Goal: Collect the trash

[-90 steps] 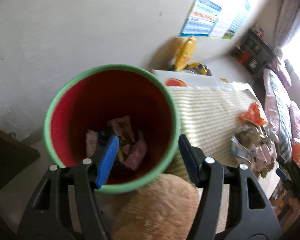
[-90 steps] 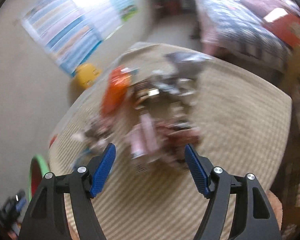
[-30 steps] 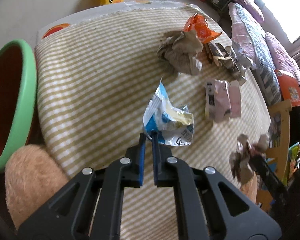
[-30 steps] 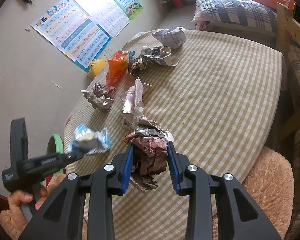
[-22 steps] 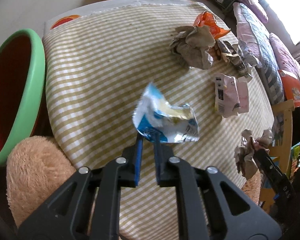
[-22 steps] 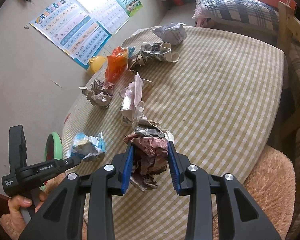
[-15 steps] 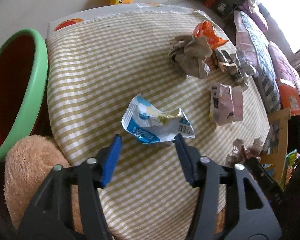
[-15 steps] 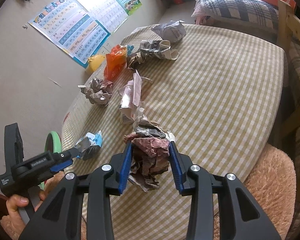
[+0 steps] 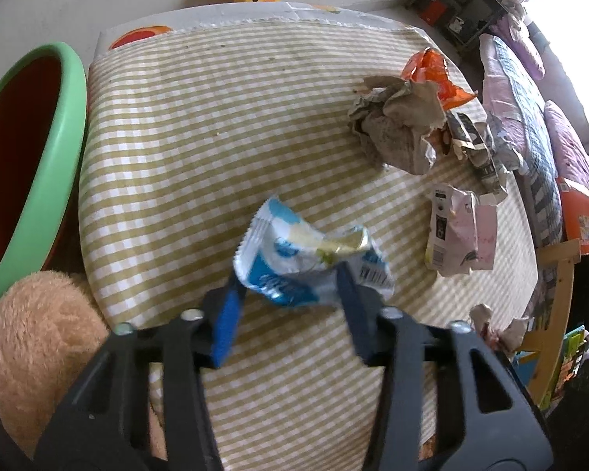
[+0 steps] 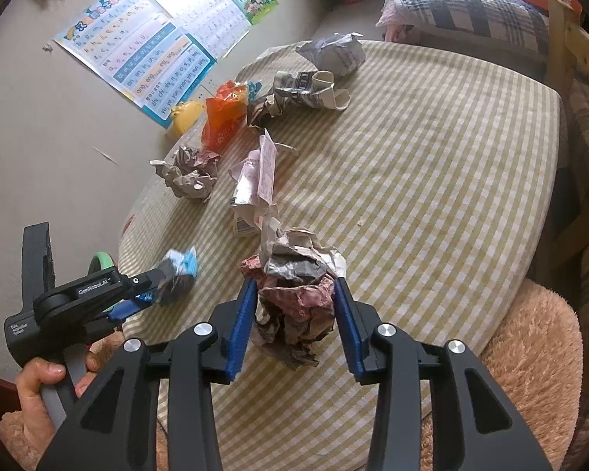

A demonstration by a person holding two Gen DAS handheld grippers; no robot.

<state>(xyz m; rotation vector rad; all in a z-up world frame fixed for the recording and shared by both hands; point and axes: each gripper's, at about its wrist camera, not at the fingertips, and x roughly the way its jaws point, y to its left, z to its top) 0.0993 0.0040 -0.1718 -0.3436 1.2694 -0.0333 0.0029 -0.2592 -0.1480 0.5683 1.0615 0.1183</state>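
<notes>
My left gripper (image 9: 290, 294) is open, its jaws on either side of a blue and white snack wrapper (image 9: 306, 259) that lies on the checked tablecloth (image 9: 216, 137). From the right wrist view the left gripper (image 10: 153, 290) sits at that wrapper (image 10: 178, 272). My right gripper (image 10: 294, 314) is shut on a crumpled ball of reddish and grey paper (image 10: 294, 286), held just above the table. The green-rimmed red bin (image 9: 23, 157) stands off the table's left edge.
More trash lies further across the table: a crumpled brown paper (image 9: 396, 129), an orange bag (image 9: 432, 74), a pink and white wrapper (image 9: 459, 235), a newspaper roll (image 10: 310, 90) and a grey paper ball (image 10: 333, 53). Fuzzy tan stools (image 10: 530, 373) flank the near edge.
My left gripper, earlier pinched on the wrapper's edge and lifting it, has opened; the wrapper now lies on the table between the spread jaws. My right gripper keeps holding its paper ball.
</notes>
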